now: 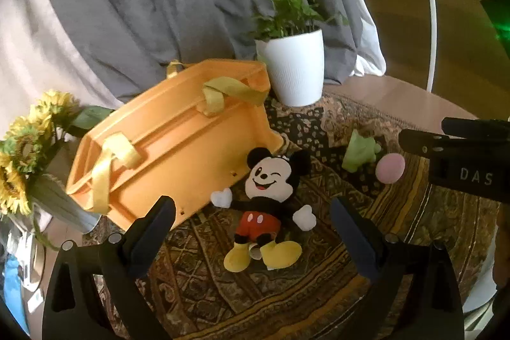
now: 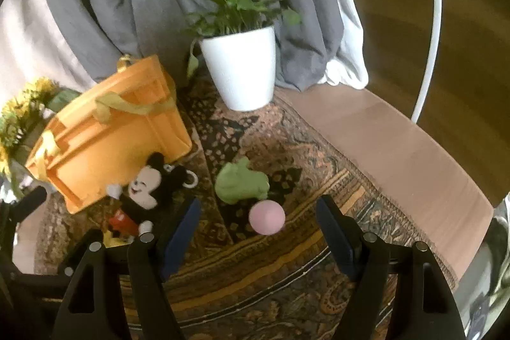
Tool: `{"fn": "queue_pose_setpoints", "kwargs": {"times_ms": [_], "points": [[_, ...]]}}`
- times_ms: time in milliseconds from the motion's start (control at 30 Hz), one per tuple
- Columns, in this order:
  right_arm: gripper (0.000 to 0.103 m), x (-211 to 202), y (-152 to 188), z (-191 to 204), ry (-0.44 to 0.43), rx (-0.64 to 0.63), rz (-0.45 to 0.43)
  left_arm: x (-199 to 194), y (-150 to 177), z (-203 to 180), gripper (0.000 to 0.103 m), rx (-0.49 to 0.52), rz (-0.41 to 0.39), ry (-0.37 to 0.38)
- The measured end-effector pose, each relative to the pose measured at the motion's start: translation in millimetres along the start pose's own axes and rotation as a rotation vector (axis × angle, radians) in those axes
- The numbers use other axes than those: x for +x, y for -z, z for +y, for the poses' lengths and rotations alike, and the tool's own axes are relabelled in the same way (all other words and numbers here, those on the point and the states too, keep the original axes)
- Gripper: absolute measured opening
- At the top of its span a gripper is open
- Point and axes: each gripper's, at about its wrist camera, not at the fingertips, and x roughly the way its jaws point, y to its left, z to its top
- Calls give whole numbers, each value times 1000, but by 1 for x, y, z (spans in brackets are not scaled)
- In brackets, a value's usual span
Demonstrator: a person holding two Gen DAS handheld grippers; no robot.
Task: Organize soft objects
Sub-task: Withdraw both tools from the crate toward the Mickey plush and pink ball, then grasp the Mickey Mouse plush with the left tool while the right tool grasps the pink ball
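A mouse plush (image 1: pixel 267 203) in red shorts and yellow shoes lies face up on the patterned rug, beside an orange storage box (image 1: pixel 172 145) with yellow handles. My left gripper (image 1: pixel 253 206) hovers open above the plush, one finger on each side. A green plush (image 2: pixel 240 180) and a pink ball (image 2: pixel 266 217) lie on the rug further right. My right gripper (image 2: pixel 258 209) is open over the pink ball, with nothing between its pads. In the right wrist view the mouse plush (image 2: pixel 143 190) and the box (image 2: pixel 108 133) sit at left. In the left wrist view the right gripper's body shows at the right edge.
A white pot with a green plant (image 1: pixel 293 69) stands behind the box, against grey curtains (image 1: pixel 143 5). Yellow sunflowers in a vase (image 1: pixel 28 155) stand at far left. A white hoop (image 2: pixel 430 21) leans at right. The patterned rug (image 2: pixel 287 276) ends on bare floor (image 2: pixel 398 148).
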Motion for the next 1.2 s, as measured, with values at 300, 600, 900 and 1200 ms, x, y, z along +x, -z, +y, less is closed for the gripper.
{"fn": "queue_pose_setpoints", "kwargs": {"times_ms": [300, 600, 900, 1200], "points": [[75, 27, 12, -1, 51, 6, 43, 34, 2, -7, 99, 65, 31, 21], [75, 46, 16, -1, 70, 28, 70, 65, -2, -8, 95, 95, 55, 48], [71, 64, 16, 1, 92, 18, 108, 99, -4, -4, 89, 96, 115, 88], [54, 80, 14, -1, 92, 6, 151, 129, -3, -4, 83, 85, 194, 134]]}}
